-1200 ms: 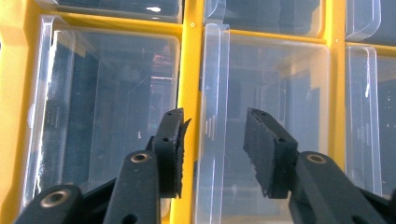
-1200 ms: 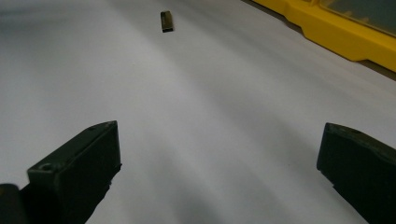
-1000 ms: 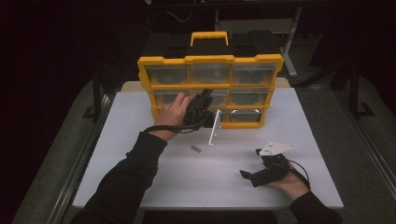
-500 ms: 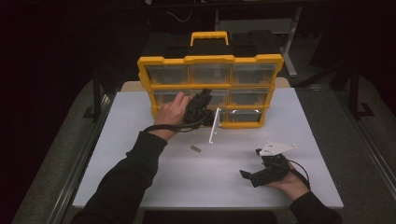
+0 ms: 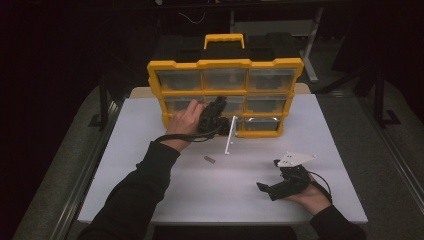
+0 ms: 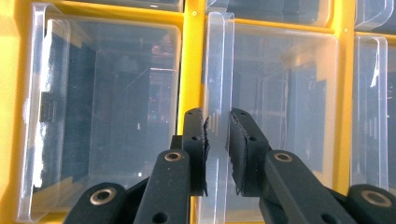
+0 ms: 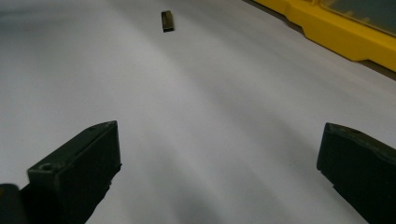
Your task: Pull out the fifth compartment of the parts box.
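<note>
While the right gripper [image 5: 274, 186] rests low on the white worktop [image 5: 150, 190] with its fingers spread wide and nothing between them, the left gripper [image 6: 218, 135] is up against the yellow organizer [image 5: 225, 64], and that is where the change lies. Its jaws have just been closing, and in the left gripper view the ribbed fingers [image 6: 198, 140] now pinch the clear pull tab [image 6: 219, 70] of a middle-row drawer [image 6: 280, 112], the tab standing between the two pads. From the high view the hand itself sits where it was a second ago; only the grip has tightened. The drawer is seated flush in its yellow frame, so the hold looks ready for a pull. A small dark metal piece [image 5: 209, 159] lies loose on the worktop between the two hands, and a white lid-like panel [image 5: 231, 136] leans open at the bottom row.
</note>
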A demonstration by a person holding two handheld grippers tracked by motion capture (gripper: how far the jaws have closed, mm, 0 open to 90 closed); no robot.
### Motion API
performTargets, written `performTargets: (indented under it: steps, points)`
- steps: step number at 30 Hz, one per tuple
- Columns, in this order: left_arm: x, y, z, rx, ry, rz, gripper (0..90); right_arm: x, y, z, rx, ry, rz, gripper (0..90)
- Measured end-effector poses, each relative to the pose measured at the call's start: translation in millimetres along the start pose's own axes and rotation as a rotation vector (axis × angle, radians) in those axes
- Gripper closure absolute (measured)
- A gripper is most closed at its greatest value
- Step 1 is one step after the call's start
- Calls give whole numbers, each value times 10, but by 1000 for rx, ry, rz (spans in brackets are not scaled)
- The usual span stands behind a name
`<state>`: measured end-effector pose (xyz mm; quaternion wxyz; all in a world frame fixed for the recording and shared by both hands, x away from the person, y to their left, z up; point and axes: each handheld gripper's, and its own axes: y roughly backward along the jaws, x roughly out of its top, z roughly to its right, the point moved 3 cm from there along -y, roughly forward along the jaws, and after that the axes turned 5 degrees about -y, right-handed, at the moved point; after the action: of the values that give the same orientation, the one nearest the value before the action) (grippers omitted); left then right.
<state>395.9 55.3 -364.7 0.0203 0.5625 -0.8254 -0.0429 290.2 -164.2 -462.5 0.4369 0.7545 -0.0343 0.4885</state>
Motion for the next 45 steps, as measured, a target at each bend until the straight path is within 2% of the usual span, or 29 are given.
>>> performTargets:
  steps: [13,36,45]
  points:
    - [7,31,4,5,-9,3,783,0,3,4,-1,-1,2,0]
    - [48,184,26,16,-16,16,784,-1,3,3,-3,-2,1,0]
    - [70,250,25,15,-32,20,786,-1,-2,2,-3,-3,1,0]
